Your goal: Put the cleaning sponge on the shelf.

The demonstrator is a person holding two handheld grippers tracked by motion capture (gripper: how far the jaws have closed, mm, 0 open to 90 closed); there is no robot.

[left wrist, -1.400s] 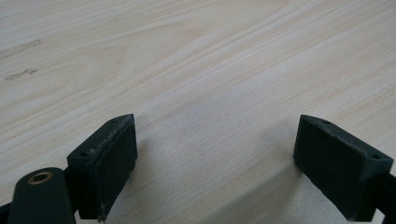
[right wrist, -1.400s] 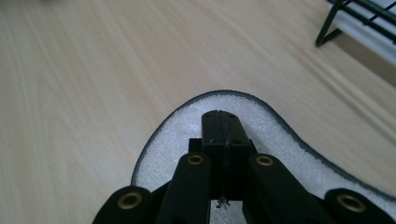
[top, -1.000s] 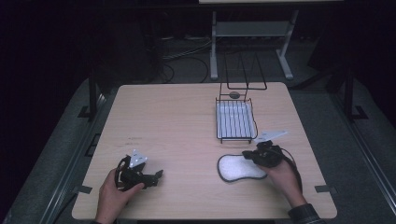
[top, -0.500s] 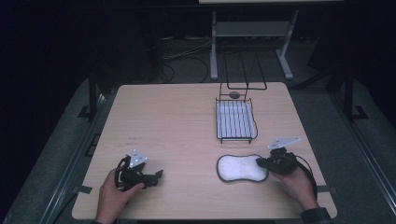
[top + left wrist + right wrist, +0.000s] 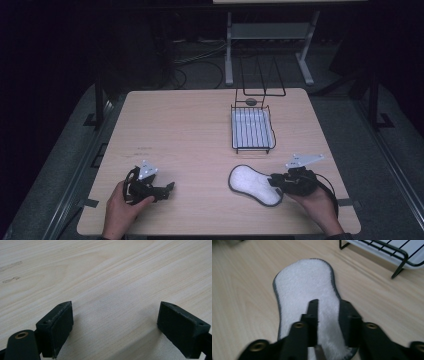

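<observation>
a dim lab or test room: bare wooden table point(image 5: 200, 130), floor cables point(image 5: 195, 62), metal stand point(image 5: 270, 35)

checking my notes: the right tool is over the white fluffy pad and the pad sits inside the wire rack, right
Not quite. The right tool is over the white fluffy pad, but the pad lies on the table, in front of the wire rack, as the high view shows.
</observation>
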